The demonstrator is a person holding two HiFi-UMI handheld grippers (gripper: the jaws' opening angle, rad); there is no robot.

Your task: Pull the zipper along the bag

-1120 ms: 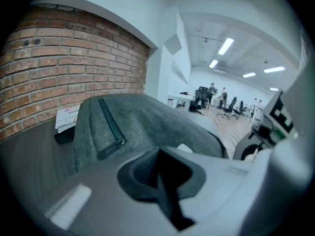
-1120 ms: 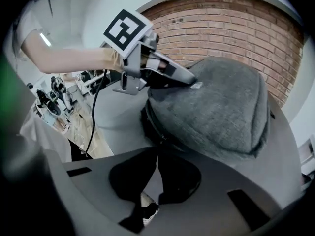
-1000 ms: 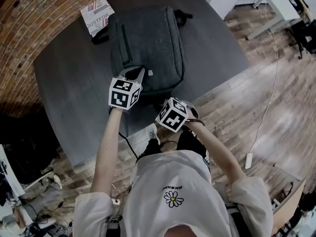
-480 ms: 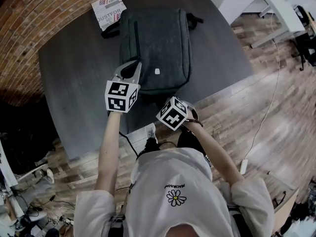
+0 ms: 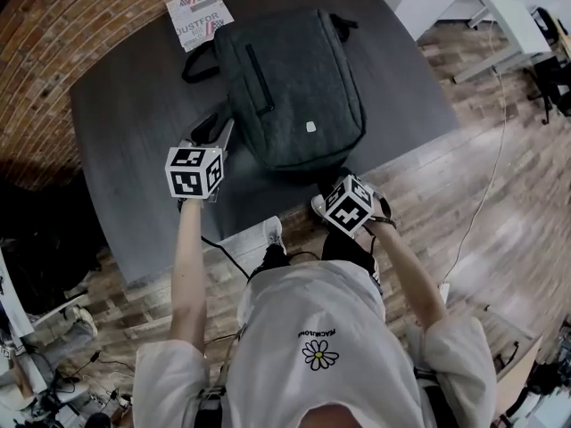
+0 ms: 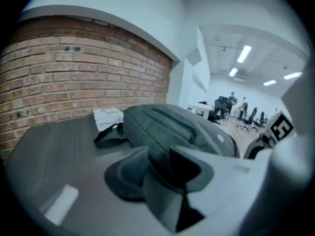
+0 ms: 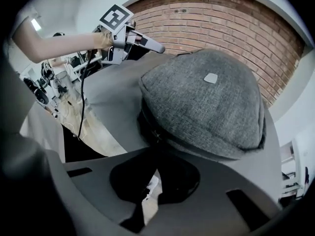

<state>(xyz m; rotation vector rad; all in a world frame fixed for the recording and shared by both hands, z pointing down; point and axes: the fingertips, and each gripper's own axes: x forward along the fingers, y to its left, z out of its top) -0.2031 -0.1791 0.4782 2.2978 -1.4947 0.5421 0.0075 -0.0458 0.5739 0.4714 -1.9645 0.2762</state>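
Right gripper view: my right gripper (image 7: 156,163) has its fingers clenched at the zipper (image 7: 157,134) edge of the dark grey fabric bag (image 7: 206,97), likely to pull. Farther off, my left gripper (image 5: 214,130), fingers just sprung apart and empty, stands clear beside the bag on the bench (image 5: 134,114).

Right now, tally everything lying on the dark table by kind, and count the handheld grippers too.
Bag: 1
Printed booklet: 1
Grippers: 2, the left gripper and the right gripper
Total: 4
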